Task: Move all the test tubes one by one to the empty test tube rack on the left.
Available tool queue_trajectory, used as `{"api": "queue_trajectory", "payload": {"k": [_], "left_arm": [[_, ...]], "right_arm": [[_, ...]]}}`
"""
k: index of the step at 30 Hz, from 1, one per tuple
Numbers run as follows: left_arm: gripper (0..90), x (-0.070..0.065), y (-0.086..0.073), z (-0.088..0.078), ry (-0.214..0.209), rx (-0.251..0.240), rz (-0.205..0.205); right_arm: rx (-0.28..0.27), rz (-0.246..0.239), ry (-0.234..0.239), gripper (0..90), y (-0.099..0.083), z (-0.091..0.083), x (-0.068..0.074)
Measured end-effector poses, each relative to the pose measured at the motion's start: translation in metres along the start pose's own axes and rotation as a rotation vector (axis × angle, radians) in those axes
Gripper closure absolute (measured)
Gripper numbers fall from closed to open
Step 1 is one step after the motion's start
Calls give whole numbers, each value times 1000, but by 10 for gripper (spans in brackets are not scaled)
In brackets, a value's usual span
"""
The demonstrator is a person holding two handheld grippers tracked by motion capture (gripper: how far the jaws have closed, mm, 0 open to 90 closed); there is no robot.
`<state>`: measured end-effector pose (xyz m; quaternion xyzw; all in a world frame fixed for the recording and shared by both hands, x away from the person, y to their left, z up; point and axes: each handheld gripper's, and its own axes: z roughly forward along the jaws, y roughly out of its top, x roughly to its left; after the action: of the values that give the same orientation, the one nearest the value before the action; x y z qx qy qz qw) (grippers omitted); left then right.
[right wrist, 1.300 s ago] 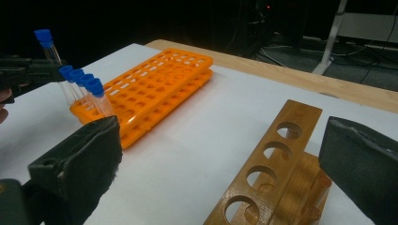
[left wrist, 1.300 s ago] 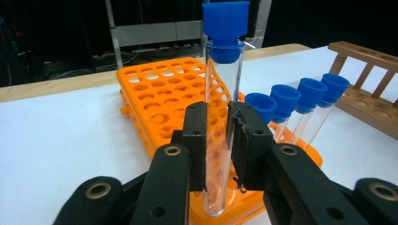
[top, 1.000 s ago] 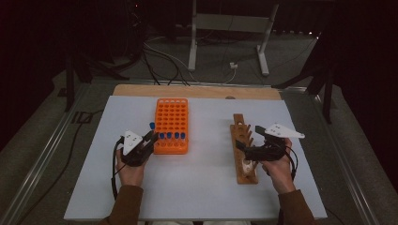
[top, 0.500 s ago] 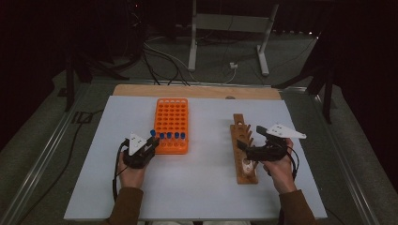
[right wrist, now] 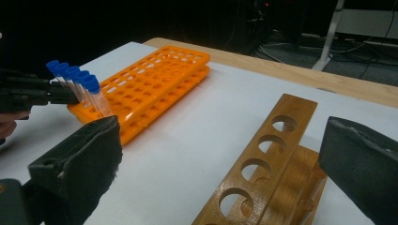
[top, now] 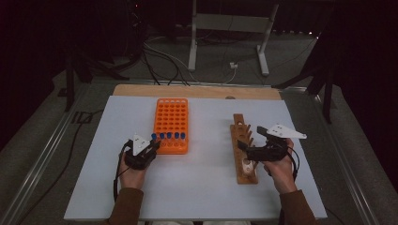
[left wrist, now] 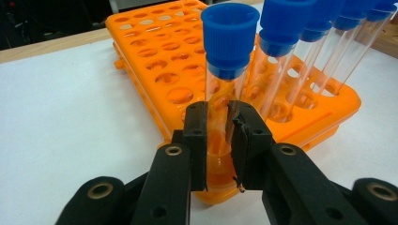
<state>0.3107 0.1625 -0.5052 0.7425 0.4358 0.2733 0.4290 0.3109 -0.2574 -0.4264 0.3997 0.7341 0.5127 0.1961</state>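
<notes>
Black pads (left wrist: pixel 199 140) of the left gripper (left wrist: pixel 217 140) are clamping a blue-capped tube (left wrist: pixel 225 79) standing at the orange rack's (top: pixel 171 125) near corner (light, slick, likely fragile; best gripped mid-barrel), while the right gripper (right wrist: pixel 220 168) is gaping wide over the wooden rack (right wrist: pixel 263 173).

Orange rack (left wrist: pixel 155 56): moulded plastic, smooth, slight sheen on the hole rims. Tubes: clear glossy plastic or glass, cannot tell which; the gripped tube (left wrist: pixel 224 93) shows bright reflections along its wall. Blue caps (left wrist: pixel 230 35): matt plastic, ribbed sides. Left gripper (left wrist: pixel 218 140): black matt plastic arms with small metal eyelets; pad edges rough and frayed. Right gripper (right wrist: pixel 220 159): pads dull black, coarse, foam-like texture. Wooden rack (right wrist: pixel 263 173): varnished light-brown wood, satin finish, grain visible. Table top (top: pixel 206 187): matt pale surface, smooth; bare wood strip (top: pixel 197 91) along its far edge.
</notes>
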Motion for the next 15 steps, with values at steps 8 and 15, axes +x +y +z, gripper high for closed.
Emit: {"api": "queue_trajectory", "payload": {"k": [8, 15], "left_arm": [[691, 4, 5, -9, 3, -38, -30], [782, 1, 7, -9, -8, -18, -17]], "right_arm": [[-3, 1, 2, 0, 0, -1, -1], [-3, 9, -8, 0, -2, -5, -3]]}}
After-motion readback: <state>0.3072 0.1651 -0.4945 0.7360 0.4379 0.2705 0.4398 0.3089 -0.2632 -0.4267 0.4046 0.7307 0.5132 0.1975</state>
